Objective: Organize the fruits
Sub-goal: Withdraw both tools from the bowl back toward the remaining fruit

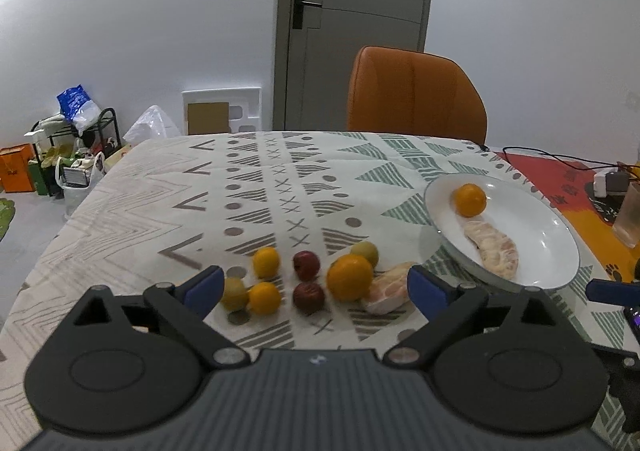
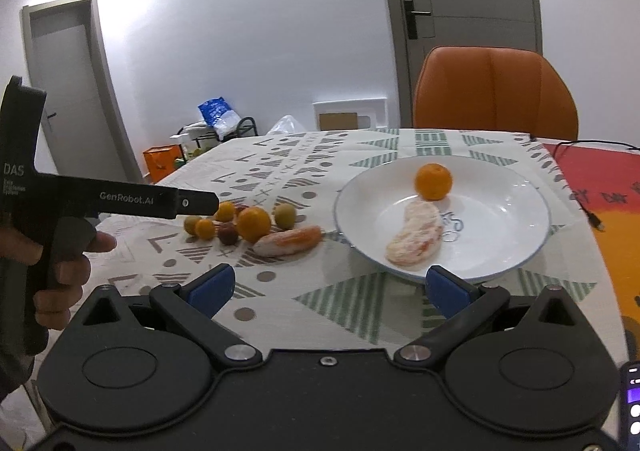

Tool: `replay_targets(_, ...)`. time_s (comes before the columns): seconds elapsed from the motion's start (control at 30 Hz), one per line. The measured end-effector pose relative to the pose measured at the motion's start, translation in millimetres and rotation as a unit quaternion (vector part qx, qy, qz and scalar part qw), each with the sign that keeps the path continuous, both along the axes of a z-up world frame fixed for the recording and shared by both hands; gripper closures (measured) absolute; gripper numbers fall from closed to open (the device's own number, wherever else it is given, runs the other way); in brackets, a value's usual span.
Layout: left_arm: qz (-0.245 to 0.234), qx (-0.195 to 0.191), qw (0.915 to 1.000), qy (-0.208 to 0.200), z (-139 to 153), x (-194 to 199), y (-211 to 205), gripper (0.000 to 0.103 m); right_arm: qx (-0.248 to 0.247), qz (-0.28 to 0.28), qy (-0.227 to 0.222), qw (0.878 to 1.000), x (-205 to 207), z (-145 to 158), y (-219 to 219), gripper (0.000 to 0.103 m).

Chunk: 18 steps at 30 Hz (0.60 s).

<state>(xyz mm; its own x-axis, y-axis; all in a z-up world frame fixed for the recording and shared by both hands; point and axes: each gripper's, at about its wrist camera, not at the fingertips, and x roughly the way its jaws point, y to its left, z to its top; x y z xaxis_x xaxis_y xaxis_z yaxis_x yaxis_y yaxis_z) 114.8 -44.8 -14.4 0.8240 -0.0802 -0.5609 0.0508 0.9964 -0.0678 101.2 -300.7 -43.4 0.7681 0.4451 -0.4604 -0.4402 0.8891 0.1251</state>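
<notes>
Fruits (image 1: 308,283) cluster beside a white plate (image 2: 516,251) holding two; both grippers (image 1: 316,287) (image 2: 330,283) hover apart, empty, ready to sort.

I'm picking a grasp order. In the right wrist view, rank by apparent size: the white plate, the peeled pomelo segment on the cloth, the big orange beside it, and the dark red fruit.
1. White plate.
2. Peeled pomelo segment on the cloth.
3. Big orange.
4. Dark red fruit.
All lie at similar distance, so the order looks reliable.
</notes>
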Motion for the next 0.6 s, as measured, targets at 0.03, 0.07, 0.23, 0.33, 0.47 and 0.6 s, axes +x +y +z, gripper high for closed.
replay_targets(0.03,0.002,-0.003,1.0000,0.000,0,-2,3,0.006,0.003,0.003,0.002,1.000,0,0,2,0.000)
replay_targets(0.07,0.004,-0.005,1.0000,0.000,0,-4,6,0.006,0.005,0.005,0.004,1.000,0,0,3,0.000)
replay_targets(0.23,0.015,-0.010,0.9998,-0.001,-1,-15,21,0.006,0.009,0.013,0.008,1.000,2,-1,14,0.000)
replay_targets(0.33,0.023,-0.015,0.9996,0.002,-3,-19,30,0.006,0.012,0.017,0.009,1.000,3,-1,20,0.000)
replay_targets(0.47,0.030,-0.020,0.9993,0.006,-5,-23,41,0.006,0.010,0.018,0.014,1.000,5,-2,29,0.000)
replay_targets(0.6,0.032,-0.024,0.9992,0.005,-7,-28,51,0.006,0.014,0.027,0.024,0.999,9,-5,37,0.000)
